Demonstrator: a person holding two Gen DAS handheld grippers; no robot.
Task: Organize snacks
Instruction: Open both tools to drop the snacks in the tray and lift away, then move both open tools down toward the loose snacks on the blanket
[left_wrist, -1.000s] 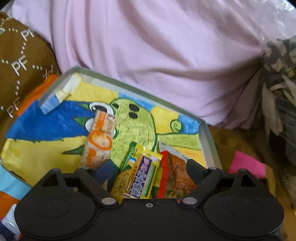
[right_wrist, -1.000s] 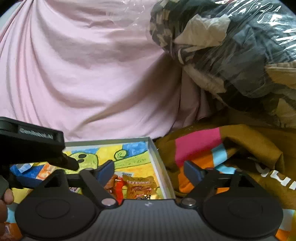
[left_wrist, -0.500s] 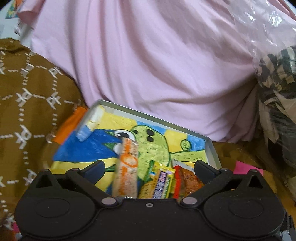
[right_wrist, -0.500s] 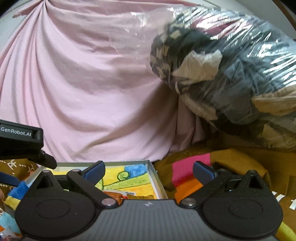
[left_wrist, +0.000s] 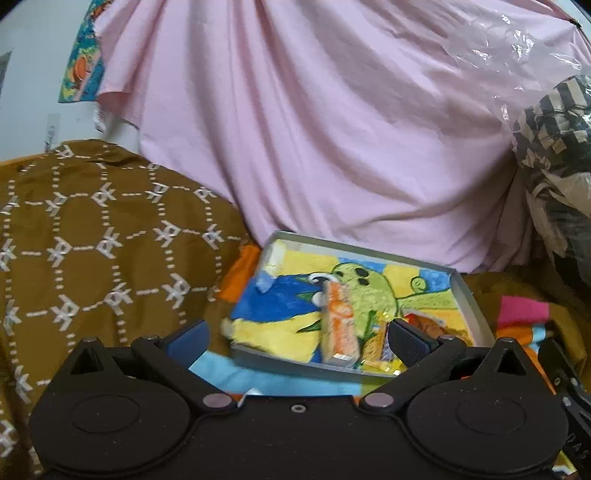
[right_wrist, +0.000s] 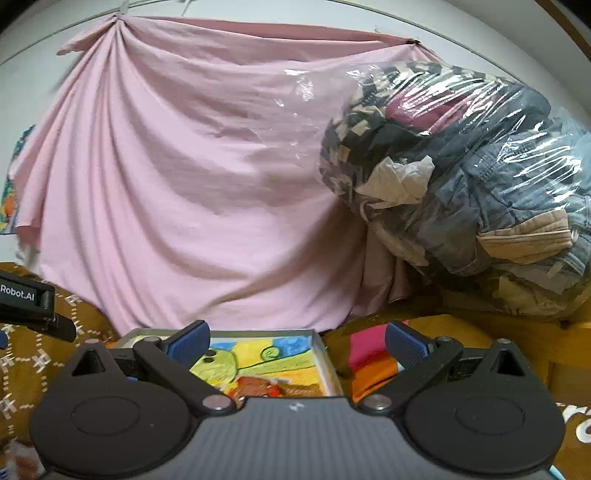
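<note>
A shallow grey tray (left_wrist: 469, 295) with a green cartoon drawing on its floor lies on the blanket. Inside it an orange-and-white snack packet (left_wrist: 338, 325) lies lengthwise, with a yellow packet (left_wrist: 380, 350) and a red-brown packet (left_wrist: 424, 321) at its near right corner. My left gripper (left_wrist: 297, 341) hovers open in front of the tray's near edge, nothing between its fingers. In the right wrist view the tray (right_wrist: 319, 349) shows low down with the red-brown packet (right_wrist: 258, 387) in it. My right gripper (right_wrist: 297, 341) is open and empty above it.
A brown patterned blanket (left_wrist: 92, 258) rises in a mound at left. A pink sheet (right_wrist: 184, 184) hangs behind the tray. A clear plastic bag of clothes (right_wrist: 461, 192) sits at right. Colourful striped fabric (right_wrist: 369, 350) lies beside the tray's right wall.
Both grippers have drawn back and up from the tray, which now looks smaller and farther. Their jaws have spread a little wider. The snacks stay in the tray.
</note>
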